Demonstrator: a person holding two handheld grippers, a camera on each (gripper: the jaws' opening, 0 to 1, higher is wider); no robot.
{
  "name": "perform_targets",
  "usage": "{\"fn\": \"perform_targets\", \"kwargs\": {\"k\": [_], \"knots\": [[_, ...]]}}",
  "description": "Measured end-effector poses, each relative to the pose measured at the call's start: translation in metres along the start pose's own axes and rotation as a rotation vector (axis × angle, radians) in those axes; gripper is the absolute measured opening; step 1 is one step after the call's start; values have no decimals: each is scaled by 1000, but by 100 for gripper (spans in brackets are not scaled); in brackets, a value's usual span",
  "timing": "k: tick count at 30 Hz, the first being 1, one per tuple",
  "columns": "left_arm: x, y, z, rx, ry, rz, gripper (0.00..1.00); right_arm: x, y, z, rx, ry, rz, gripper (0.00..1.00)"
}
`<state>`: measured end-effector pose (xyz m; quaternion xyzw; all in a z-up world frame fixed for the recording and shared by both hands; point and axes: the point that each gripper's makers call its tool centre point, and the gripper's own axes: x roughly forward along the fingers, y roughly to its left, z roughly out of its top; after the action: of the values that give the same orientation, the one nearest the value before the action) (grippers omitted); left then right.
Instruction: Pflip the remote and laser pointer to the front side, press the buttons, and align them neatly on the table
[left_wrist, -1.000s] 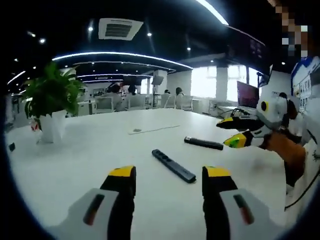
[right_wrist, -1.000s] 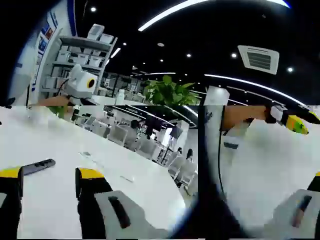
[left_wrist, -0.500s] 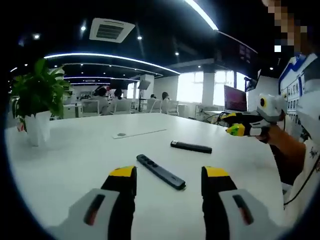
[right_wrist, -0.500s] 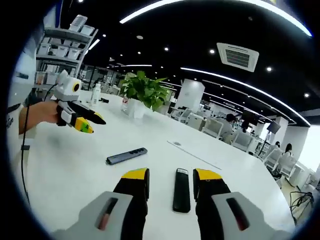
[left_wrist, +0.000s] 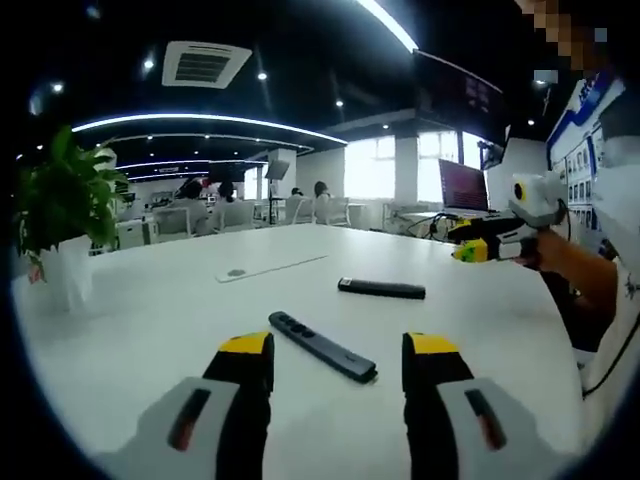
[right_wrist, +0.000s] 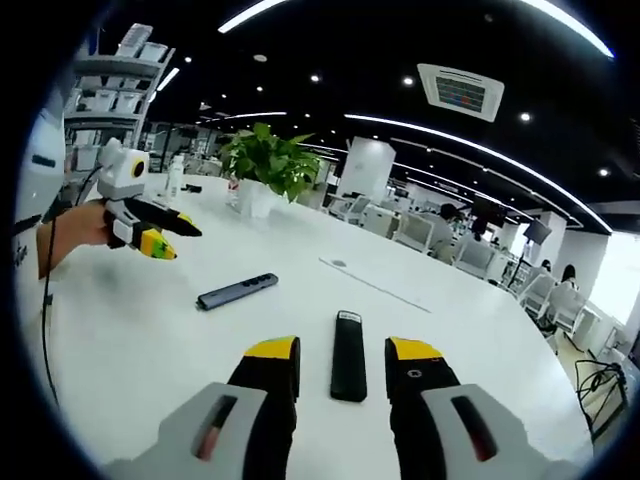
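Claws both stand spread and empty over the white table (left_wrist: 130, 330). In the right gripper view the right claw (right_wrist: 343, 360) has a black stick-shaped device, the laser pointer (right_wrist: 348, 355) by my reading, lying on the table right ahead of the gap between its jaws, long axis running straight away from the claw. That claw is the nearer one to it.

In the left gripper view the grey remote (left_wrist: 322, 346), buttons showing at its far end, lies just ahead of the left claw (left_wrist: 339, 362), its long axis slanting across the gap. Left claw is closer to this one.

Remote and pointer lie apart near the table's middle, not parallel, so aligning is not yet done.
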<state>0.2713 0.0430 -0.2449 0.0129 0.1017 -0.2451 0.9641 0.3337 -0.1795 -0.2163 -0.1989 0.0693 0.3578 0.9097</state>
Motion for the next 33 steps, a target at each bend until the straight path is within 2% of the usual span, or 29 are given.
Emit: {"fn": "perform_targets", "kwargs": {"k": [3,7,11,16,24,27,33], "knots": [[0,2,-4,-10,-5,27,52,3,-1,-4,-8,28,13,37],[2,1,-3,-36,0,32,52,7,-1,-13,-3,46,25,36],[-2,-6,1,18,30,42,51,9,-3,-24,-7,59,8,36],[-9,-8,0,43,47,69,51,21,1,-44,51,89,54,35],[-20,-7,-1,52,68,114,51,30,-2,-40,21,60,66,35],[-23,-6,1,60,60,120,51,27,-9,-35,-64,65,70,36],[-18,-3,0,37,62,109,51,24,-13,-32,-64,78,77,37]]}}
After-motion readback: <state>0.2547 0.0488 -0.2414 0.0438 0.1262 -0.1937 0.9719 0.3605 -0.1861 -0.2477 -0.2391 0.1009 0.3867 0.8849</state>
